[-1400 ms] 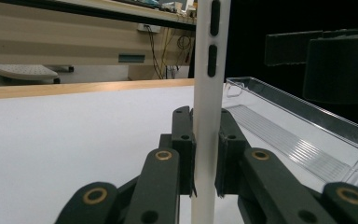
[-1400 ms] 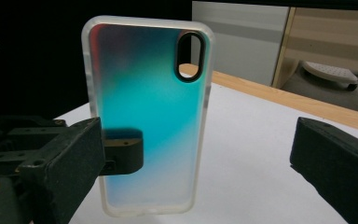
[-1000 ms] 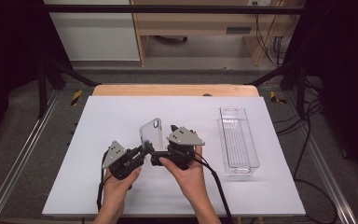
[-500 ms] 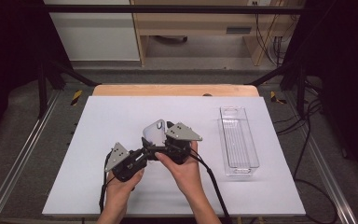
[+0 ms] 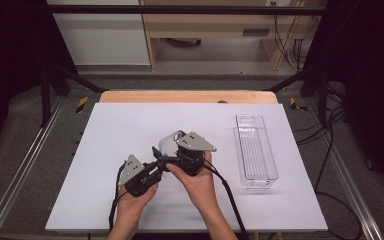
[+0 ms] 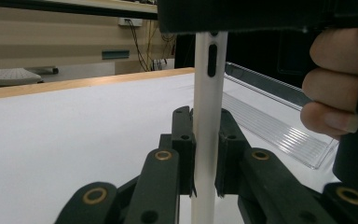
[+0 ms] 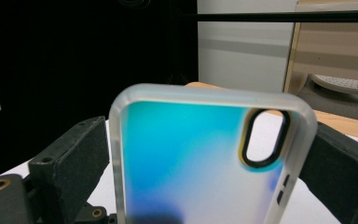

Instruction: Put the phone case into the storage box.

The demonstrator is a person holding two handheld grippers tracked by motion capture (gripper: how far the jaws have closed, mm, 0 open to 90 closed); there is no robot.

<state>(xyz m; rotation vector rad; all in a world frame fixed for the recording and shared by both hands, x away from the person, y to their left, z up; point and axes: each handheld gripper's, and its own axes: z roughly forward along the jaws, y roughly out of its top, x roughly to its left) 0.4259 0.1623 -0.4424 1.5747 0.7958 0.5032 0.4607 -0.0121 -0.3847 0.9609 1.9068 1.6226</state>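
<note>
A translucent phone case (image 5: 169, 141) with a blue tint and a camera cutout is held upright above the white table. My left gripper (image 5: 158, 163) comes from the lower left and is shut on the case's thin wall (image 6: 209, 116), one pad on each face. My right gripper (image 5: 168, 151) reaches in from the right. Its jaws have just been closing, and they now span the case's width (image 7: 191, 158), with its pads (image 7: 77, 158) against both side edges. Fingers of the right hand (image 6: 331, 93) appear in the left gripper view.
A clear plastic tray (image 5: 255, 155) lies lengthwise on the right of the white table top (image 5: 120, 125), also seen as the tray (image 6: 279, 126) behind the case. A wooden strip (image 5: 190, 96) runs along the far edge. Cables trail from both grippers toward the person.
The right gripper's jaws have drawn in around the case's sides. Both hands have stayed almost in place, with the case sitting a little lower behind the right gripper.
</note>
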